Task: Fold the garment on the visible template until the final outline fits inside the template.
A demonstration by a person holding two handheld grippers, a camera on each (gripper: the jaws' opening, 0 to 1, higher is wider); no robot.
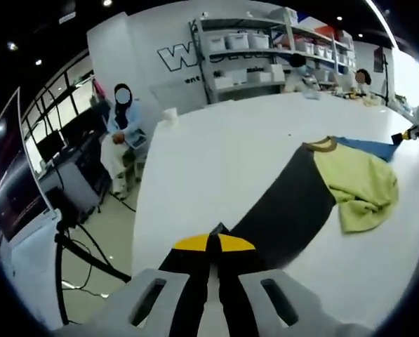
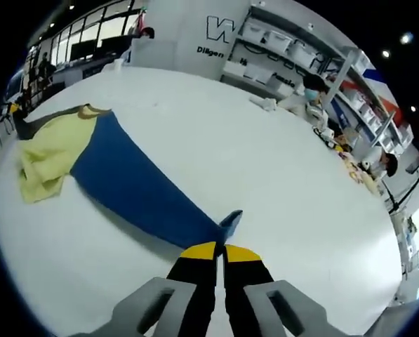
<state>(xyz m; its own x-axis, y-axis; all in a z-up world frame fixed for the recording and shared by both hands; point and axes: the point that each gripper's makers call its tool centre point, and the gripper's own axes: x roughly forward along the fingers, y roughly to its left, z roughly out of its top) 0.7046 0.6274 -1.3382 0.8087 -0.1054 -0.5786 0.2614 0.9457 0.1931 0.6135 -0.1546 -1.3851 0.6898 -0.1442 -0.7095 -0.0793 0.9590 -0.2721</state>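
Bright ceiling spotlights (fisheye warp), glaring tabletop.

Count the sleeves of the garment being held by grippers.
2: the black sleeve, pinched by the left gripper; the blue sleeve, pinched by the right gripper. Both stretch across the white table.

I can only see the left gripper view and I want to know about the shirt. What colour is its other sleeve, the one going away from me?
Observer: The far sleeve is blue and stretches across the white table to the right tool, whose jaws are shut on its cuff.
Operator: Is my tool holding something too?
Observer: Yes, the left tool is shut on the black sleeve end.
Operator: Is anyone near the other side?
Observer: In the right gripper view, a seated person is at the table's far edge, by the shelves.
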